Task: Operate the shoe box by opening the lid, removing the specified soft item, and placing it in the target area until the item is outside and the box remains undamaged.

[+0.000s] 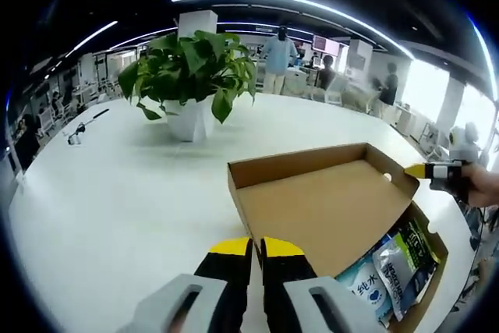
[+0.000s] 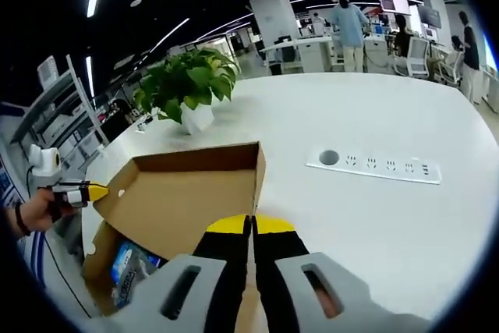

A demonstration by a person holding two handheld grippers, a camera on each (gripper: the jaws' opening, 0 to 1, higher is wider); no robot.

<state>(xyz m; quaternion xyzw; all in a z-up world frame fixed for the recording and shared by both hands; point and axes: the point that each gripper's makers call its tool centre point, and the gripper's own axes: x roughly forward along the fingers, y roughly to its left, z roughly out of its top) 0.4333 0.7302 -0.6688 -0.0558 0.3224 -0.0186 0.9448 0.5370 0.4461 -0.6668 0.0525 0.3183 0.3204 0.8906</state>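
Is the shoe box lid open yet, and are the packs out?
Open: the lid is folded back flat, showing its brown inside. The soft packs are in the box, not yet removed.

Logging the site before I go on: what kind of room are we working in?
Most likely an open-plan office or lab. A large white table carries a built-in power socket strip and a potted plant; behind them stand desks with people under long ceiling light strips.
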